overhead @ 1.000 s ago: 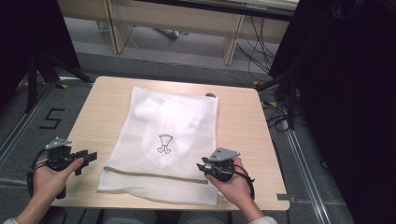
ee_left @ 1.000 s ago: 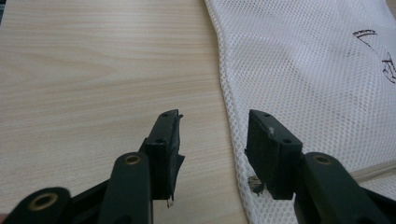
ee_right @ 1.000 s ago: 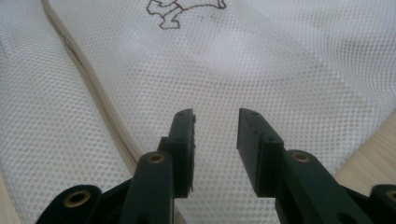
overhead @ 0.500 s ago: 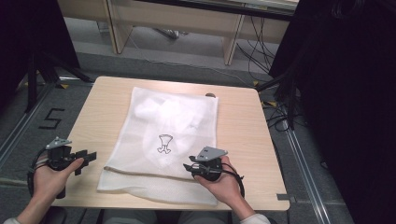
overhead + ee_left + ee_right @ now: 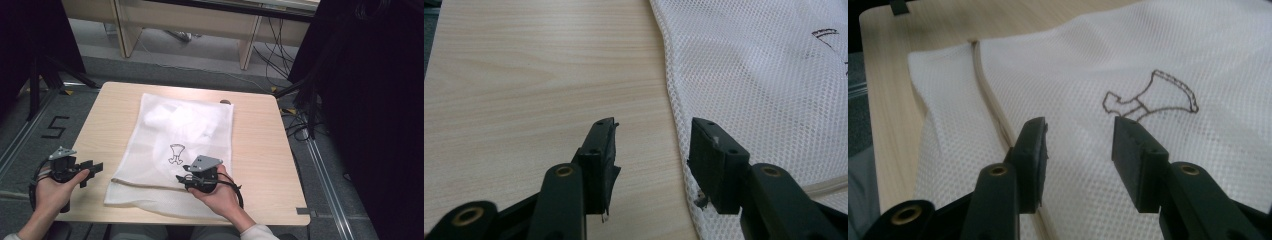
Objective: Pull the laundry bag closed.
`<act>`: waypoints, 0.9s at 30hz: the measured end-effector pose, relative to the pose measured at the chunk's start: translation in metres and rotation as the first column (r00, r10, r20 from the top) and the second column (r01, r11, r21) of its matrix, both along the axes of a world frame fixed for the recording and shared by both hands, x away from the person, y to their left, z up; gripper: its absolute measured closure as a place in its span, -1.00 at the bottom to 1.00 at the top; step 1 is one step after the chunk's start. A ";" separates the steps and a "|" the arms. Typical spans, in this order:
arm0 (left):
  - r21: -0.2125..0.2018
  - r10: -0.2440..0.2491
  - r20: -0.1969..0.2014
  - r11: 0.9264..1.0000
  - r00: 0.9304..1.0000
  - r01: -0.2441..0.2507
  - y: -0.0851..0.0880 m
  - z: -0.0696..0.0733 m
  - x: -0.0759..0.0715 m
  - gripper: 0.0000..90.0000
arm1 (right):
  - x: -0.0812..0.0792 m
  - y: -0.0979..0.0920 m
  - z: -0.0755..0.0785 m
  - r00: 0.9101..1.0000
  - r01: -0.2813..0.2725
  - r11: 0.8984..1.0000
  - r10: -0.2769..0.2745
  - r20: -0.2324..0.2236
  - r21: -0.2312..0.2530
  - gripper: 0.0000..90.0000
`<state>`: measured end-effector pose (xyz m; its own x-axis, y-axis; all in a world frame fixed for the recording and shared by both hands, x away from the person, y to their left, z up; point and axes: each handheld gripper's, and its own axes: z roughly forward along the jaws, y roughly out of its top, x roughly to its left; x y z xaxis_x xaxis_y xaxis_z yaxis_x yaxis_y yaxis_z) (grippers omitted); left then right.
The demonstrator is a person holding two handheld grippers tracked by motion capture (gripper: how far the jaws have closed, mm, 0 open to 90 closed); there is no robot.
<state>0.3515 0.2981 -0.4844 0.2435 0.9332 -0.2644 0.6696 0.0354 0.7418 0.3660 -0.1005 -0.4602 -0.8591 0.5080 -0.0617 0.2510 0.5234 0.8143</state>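
At the middle of the high view, the white mesh bag (image 5: pixel 175 150) lies flat on the counter (image 5: pixel 260 145). My right tool (image 5: pixel 181 179) hovers over its lower part near the drawn emblem (image 5: pixel 1148 97), jaws just opened wide, nothing between them. My left tool (image 5: pixel 95 169), lower left, gapes over bare wood beside the bag's edge.

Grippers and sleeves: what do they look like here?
Both the left gripper and right gripper are black, each topped by a grey three-cornered plate and trailing a black cable. Their jaws are flat black blocks on arms with brass-coloured rivets. The sleeves look light-coloured.
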 end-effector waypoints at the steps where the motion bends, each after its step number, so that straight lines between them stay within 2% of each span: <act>1: 0.000 0.000 0.000 1.000 1.000 0.000 0.000 0.000 0.000 0.17 | 0.001 0.006 0.001 1.000 -0.005 1.000 0.005 0.001 0.011 0.28; 2: -0.001 0.000 0.000 1.000 1.000 0.000 0.000 0.000 0.000 0.17 | 0.001 0.008 0.002 1.000 -0.013 1.000 0.013 0.008 0.001 0.28; 3: -0.001 0.000 0.000 1.000 1.000 0.000 0.000 0.000 0.000 0.17 | 0.002 0.012 0.002 0.999 -0.028 1.000 0.028 0.033 -0.002 0.29; 11: -0.004 -0.001 -0.001 1.000 1.000 0.001 0.001 -0.001 0.000 0.15 | 0.005 0.033 0.003 0.998 -0.056 0.998 0.057 0.026 -0.027 0.35; 13: -0.003 -0.002 -0.002 1.000 1.000 0.002 0.001 -0.001 0.000 0.15 | 0.004 0.036 0.002 0.999 -0.048 0.999 0.048 0.021 -0.021 0.36; 17: 0.000 -0.004 -0.006 1.000 1.000 0.004 0.001 -0.001 0.000 0.15 | 0.007 0.048 0.001 0.997 -0.079 0.996 0.080 0.023 -0.040 0.38; 19: 0.000 -0.001 -0.007 1.000 1.000 0.001 0.001 -0.001 0.000 0.15 | 0.006 0.051 0.001 0.997 -0.073 0.997 0.074 0.018 -0.040 0.39; 20: 0.001 0.003 -0.008 1.000 1.000 -0.003 0.001 -0.001 0.000 0.15 | 0.006 0.054 0.000 0.997 -0.078 0.996 0.078 0.012 -0.039 0.39; 21: -0.001 0.005 -0.008 1.000 1.000 -0.005 0.001 -0.001 0.000 0.16 | 0.009 0.060 -0.001 0.993 -0.109 0.993 0.111 0.028 -0.051 0.42; 23: 0.000 0.004 -0.010 1.000 1.000 -0.004 0.002 -0.001 0.000 0.16 | 0.009 0.064 -0.001 0.993 -0.114 0.992 0.115 0.021 -0.054 0.42; 24: 0.007 0.006 -0.012 1.000 1.000 -0.006 0.002 -0.002 0.000 0.17 | 0.008 0.070 -0.001 0.993 -0.118 0.991 0.119 -0.002 -0.061 0.47; 27: 0.017 0.008 -0.021 1.000 1.000 -0.008 0.001 -0.002 0.001 0.20 | 0.007 0.076 -0.002 0.991 -0.134 0.989 0.133 -0.011 -0.064 0.53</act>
